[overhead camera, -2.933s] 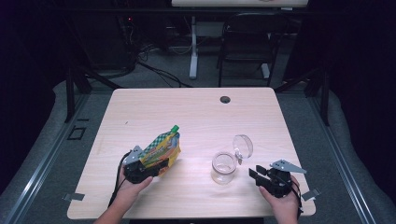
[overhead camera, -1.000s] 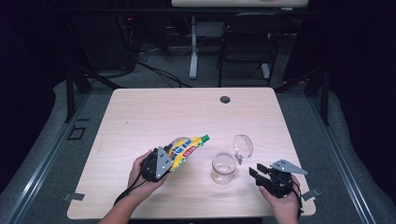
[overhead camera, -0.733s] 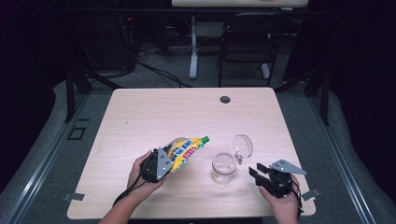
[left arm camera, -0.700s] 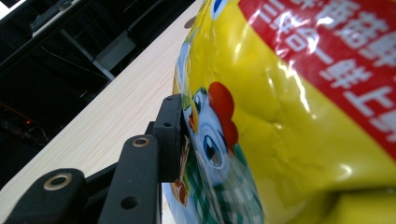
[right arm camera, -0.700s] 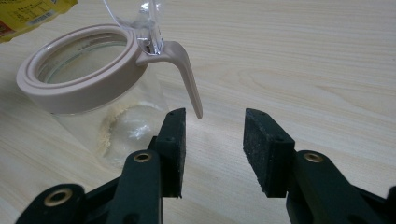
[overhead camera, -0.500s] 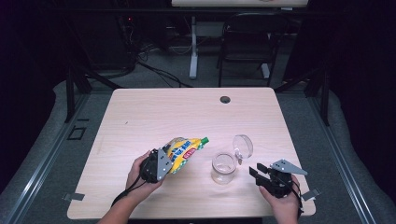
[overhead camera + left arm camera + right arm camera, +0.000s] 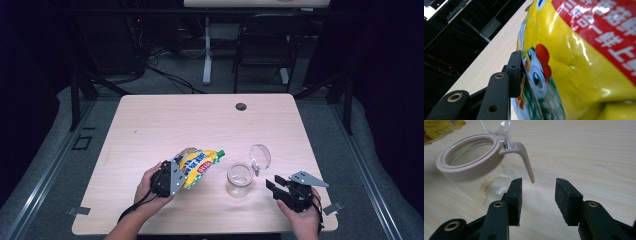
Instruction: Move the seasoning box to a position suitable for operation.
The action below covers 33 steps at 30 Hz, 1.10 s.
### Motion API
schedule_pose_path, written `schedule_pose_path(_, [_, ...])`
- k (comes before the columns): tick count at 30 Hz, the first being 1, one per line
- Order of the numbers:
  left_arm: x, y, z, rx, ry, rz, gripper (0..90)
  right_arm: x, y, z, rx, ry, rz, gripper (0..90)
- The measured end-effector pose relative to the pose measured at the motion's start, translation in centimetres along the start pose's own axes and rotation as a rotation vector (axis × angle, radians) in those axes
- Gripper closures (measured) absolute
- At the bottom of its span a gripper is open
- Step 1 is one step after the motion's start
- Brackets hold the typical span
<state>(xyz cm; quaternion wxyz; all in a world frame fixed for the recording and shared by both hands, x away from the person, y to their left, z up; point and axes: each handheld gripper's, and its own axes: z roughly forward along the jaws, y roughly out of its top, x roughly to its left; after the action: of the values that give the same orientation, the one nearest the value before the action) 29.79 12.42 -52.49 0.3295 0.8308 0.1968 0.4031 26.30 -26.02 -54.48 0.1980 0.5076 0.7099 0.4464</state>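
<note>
While the left gripper point(image 7: 172, 176) clamps the yellow packet point(image 7: 197, 165) by its lower end, the bag sits lifted off the table point(image 7: 160, 125), tilted so its green-tipped top points right toward the open glass jar point(image 7: 239, 180). In the left gripper view one black pad presses flat into the printed film beside a cartoon chick, and the foil dimples around it. That suggests a soft, light, slippery pouch with loose contents that will shift when tipped, so a hold low on the body, away from the mouth, seems the right one. The jar looks rigid and breakable, with a smooth wall and a hinged clear lid point(image 7: 260, 156) standing open at its far right. A faint powdery residue seems to lie on its bottom, though the glare makes that uncertain.

The right gripper point(image 7: 276, 187) rests just right of the jar, its jaws moderately apart with nothing between them. They have just been widening, and the tan latch tab point(image 7: 526, 161) hangs just beyond their tips.

Compared with nearly three seconds back, the packet has come rightward, nearer the jar, and turned to lie more level. The jar and the right hand are where they were.
</note>
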Motion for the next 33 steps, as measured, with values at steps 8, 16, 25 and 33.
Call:
schedule_pose_path(8, [-0.2, 0.0, 0.0, 0.012, 0.011, 0.037, 62.0, 0.3, 0.1, -0.2, -0.002, -0.011, -0.035, 58.5])
schedule_pose_path(16, [-0.4, 0.2, -0.3, 0.011, 0.021, 0.062, 62.0, 1.6, 1.5, -1.4, 0.006, -0.022, -0.127, 65.3])
schedule_pose_path(25, [-0.7, 0.1, 0.0, 0.028, 0.027, 0.106, 62.0, 3.3, 3.2, -3.3, -0.014, -0.057, -0.195, 64.5])
schedule_pose_path(33, [-1.0, 0.2, 0.0, 0.031, 0.037, 0.124, 62.1, 5.4, 3.5, -3.9, -0.020, -0.055, -0.324, 63.5])
